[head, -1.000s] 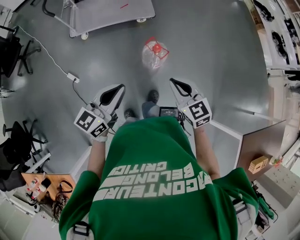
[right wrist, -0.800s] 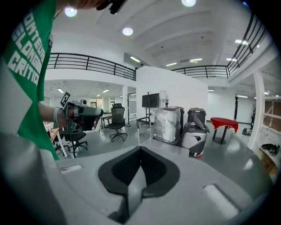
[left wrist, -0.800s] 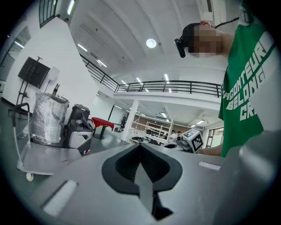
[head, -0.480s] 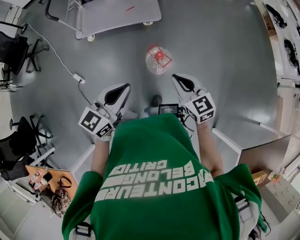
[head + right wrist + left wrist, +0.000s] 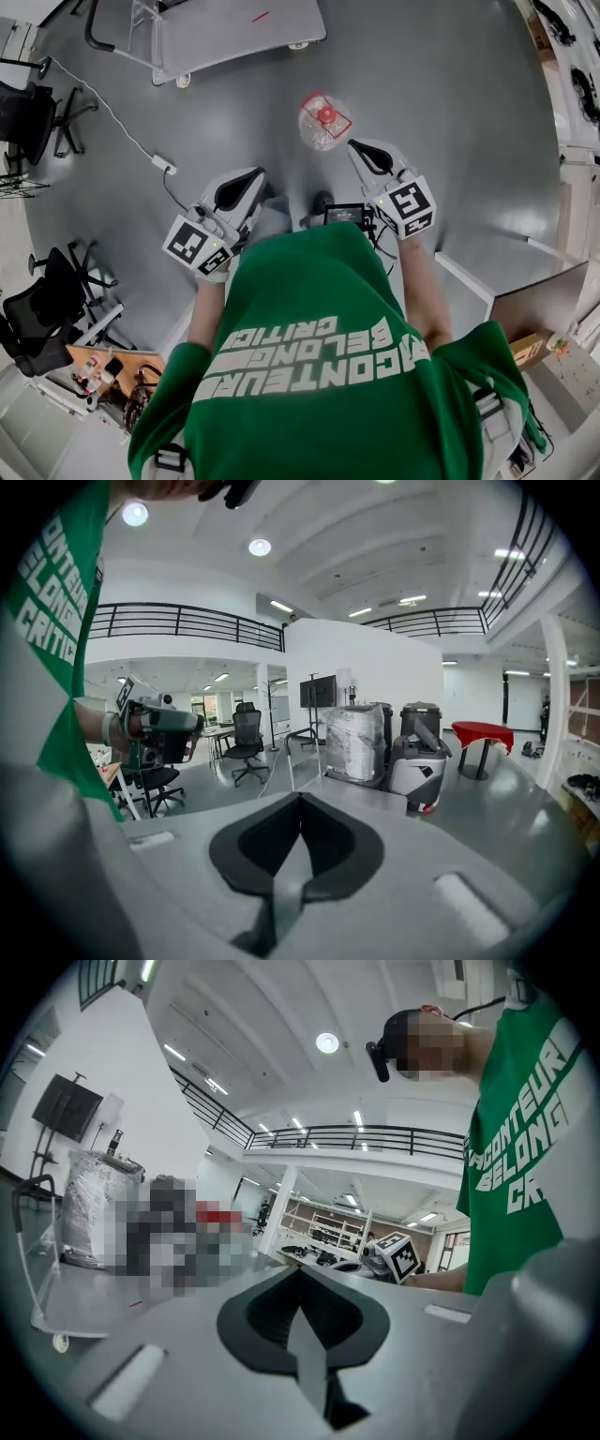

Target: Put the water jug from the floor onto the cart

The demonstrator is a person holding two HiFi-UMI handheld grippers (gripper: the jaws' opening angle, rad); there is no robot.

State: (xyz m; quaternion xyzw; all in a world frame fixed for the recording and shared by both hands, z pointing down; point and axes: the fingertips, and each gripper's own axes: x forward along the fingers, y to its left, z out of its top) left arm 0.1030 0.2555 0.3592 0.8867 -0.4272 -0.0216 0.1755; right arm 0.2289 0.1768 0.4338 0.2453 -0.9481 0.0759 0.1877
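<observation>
The water jug (image 5: 324,120), clear with a red cap and a red handle, stands on the grey floor in the head view. The cart (image 5: 234,28), a grey platform on white wheels, is beyond it at the top left; its deck (image 5: 84,1302) also shows in the left gripper view. My right gripper (image 5: 354,145) is shut and empty, its tips just right of the jug and short of it. My left gripper (image 5: 253,175) is also shut and empty, further back on the left. Neither gripper view shows the jug. Both pairs of jaws meet with nothing between them.
A white power strip (image 5: 164,166) with its cable lies on the floor to the left. Black office chairs (image 5: 37,103) stand along the left edge. A wrapped pallet (image 5: 356,742) and a grey machine (image 5: 422,761) stand ahead. Shelving (image 5: 572,84) lines the right side.
The person has walked forward: the jug and the cart sit closer below the grippers than a second ago. Both grippers stay shut and empty.
</observation>
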